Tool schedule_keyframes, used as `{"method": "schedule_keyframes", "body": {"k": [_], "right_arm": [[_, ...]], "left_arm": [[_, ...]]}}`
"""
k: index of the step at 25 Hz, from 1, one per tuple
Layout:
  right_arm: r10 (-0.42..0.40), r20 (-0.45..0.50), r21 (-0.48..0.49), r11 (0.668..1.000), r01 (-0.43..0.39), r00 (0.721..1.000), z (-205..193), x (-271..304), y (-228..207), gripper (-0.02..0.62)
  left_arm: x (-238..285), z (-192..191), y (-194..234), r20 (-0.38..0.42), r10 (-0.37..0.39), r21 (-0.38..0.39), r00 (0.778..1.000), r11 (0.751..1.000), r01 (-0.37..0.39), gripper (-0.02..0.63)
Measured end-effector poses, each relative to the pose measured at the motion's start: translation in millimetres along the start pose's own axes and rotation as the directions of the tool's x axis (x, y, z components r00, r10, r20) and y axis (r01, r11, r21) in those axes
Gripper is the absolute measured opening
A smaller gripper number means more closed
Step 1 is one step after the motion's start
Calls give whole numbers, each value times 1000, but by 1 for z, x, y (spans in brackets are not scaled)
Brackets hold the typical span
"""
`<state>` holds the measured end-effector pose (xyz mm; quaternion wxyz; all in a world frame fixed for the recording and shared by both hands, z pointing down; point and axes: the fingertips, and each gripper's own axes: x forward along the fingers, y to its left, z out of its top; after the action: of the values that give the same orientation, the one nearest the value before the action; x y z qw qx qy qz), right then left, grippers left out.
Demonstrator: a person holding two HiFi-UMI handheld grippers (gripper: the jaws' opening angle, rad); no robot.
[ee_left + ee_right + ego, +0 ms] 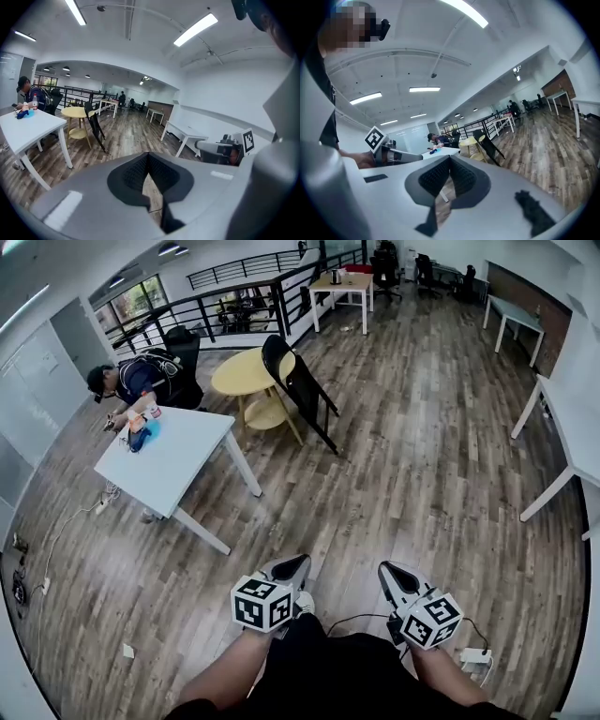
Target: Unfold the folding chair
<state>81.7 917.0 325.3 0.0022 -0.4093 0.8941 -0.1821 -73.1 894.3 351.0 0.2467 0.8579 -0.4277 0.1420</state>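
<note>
The black folding chair (302, 390) stands folded, leaning against a round yellow table (242, 371) well ahead of me across the wooden floor. It shows small in the left gripper view (96, 129) and in the right gripper view (490, 146). My left gripper (295, 566) and right gripper (394, 574) are held low in front of my legs, side by side and far from the chair. Both are shut with nothing between the jaws, as the left gripper (149, 157) and right gripper (450, 160) show in their own views.
A white table (178, 474) stands at the left with a person (141, 381) seated at it. More white tables (572, 418) line the right wall. A black railing (234, 306) runs along the back. A power strip (474, 655) and cable lie by my right foot.
</note>
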Motion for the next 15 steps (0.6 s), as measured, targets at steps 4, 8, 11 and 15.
{"method": "schedule_keyframes", "body": {"k": [4,8,11,15], "right_arm": [[-26,-36,13,1000,27,999,-8,13,-12,5],[-62,-83,24,998,64,995,-13,36,-27,5],[-76,-107,21,997,78,991,-9,63,-37,5],[-57,-130,72,995,67,990,6,110,-49,5]], "left_arm": [[16,-7,14,-36,-21,-22,999,1000,20,8],[35,-3,36,-49,-52,-48,997,998,49,8],[49,7,58,-43,-66,-56,997,996,64,8],[66,28,96,-16,-74,-74,997,995,73,8]]}}
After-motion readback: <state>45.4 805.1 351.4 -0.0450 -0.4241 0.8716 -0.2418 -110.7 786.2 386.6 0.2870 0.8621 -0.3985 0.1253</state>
